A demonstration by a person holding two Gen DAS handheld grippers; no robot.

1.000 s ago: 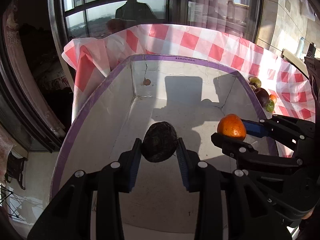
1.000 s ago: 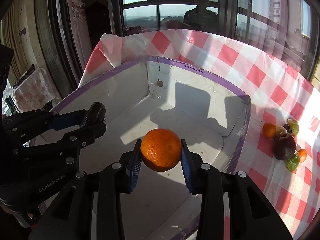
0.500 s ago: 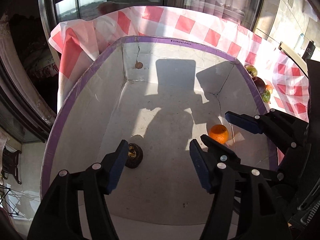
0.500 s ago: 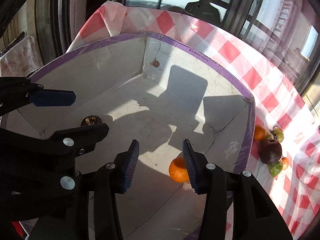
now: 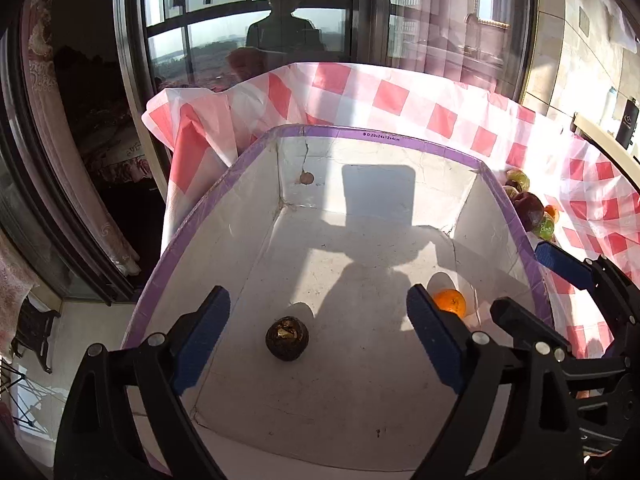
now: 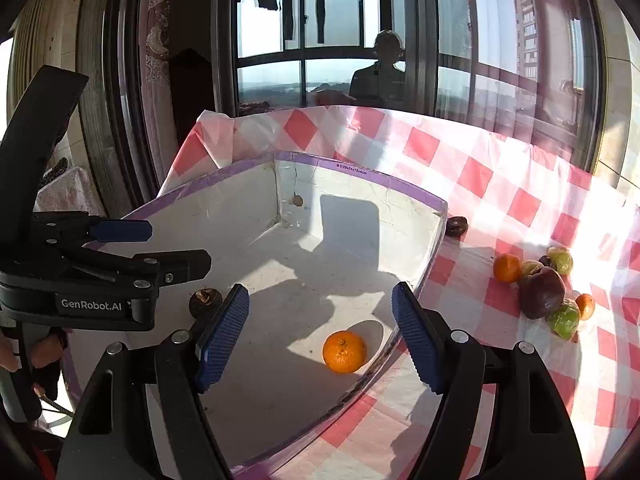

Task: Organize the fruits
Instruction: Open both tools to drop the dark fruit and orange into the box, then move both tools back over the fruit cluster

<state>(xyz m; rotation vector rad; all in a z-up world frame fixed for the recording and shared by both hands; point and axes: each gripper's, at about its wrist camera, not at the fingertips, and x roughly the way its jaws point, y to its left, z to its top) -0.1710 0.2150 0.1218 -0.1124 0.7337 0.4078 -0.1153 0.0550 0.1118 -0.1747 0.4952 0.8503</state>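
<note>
A white box with a purple rim (image 5: 400, 141) (image 6: 384, 179) stands on the checked cloth. A dark brown round fruit (image 5: 287, 338) (image 6: 205, 301) lies on its floor at the left. An orange (image 5: 450, 303) (image 6: 344, 351) lies on its floor by the right wall. My left gripper (image 5: 320, 340) is open and empty above the dark fruit. My right gripper (image 6: 320, 340) is open and empty above the orange. Each gripper also shows in the other's view, the left gripper (image 6: 120, 248) and the right gripper (image 5: 560, 288).
A pile of loose fruit lies on the cloth right of the box: an orange (image 6: 507, 267), a dark purple fruit (image 6: 542, 292) (image 5: 529, 210), green fruits (image 6: 564, 319). Another dark fruit (image 6: 456, 226) sits by the box's far right corner. Windows stand behind the table.
Both grippers opened and let go: the dark fruit and the orange dropped to the box floor. Both grippers then rose and drew back.
</note>
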